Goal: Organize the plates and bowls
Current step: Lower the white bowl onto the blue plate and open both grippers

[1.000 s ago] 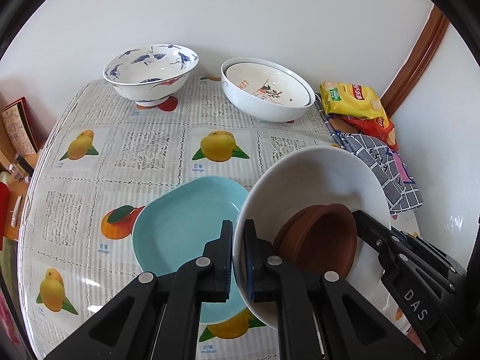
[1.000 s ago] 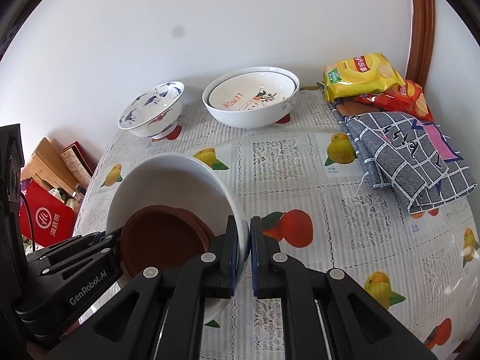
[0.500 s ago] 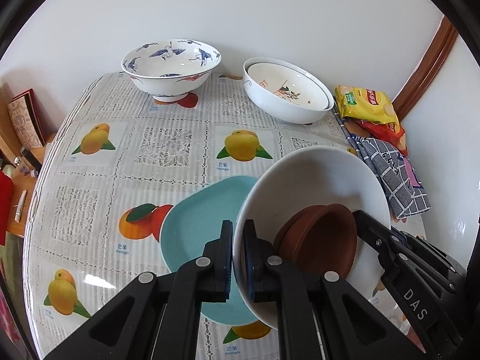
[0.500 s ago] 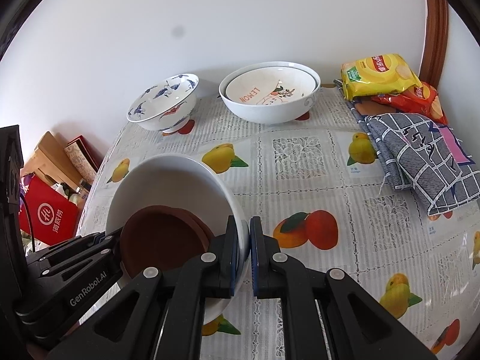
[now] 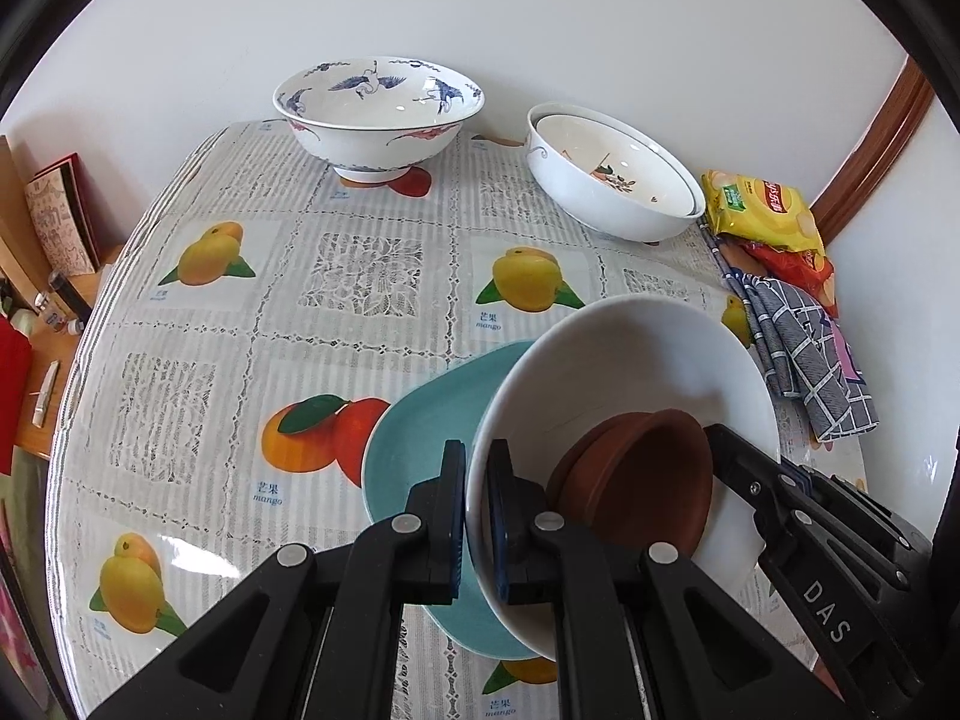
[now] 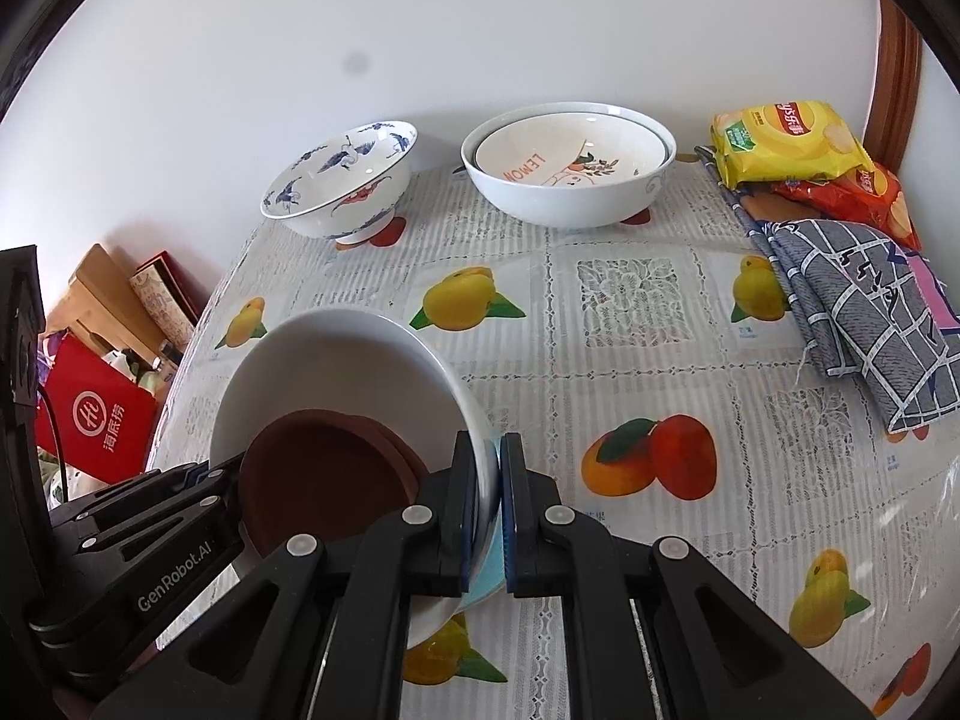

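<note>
The white bowl (image 5: 624, 396), holding brown dishes (image 5: 636, 486), is hanging tilted between both grippers, left gripper (image 5: 477, 516) and right gripper (image 6: 489, 510) each pinching opposite rims, with the teal plate (image 5: 414, 438) lying directly beneath.

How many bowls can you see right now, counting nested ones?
5, maybe more hidden: crane bowl at back; lemon bowl nested in a larger white bowl; held white bowl containing a brown bowl, possibly two stacked.
</note>
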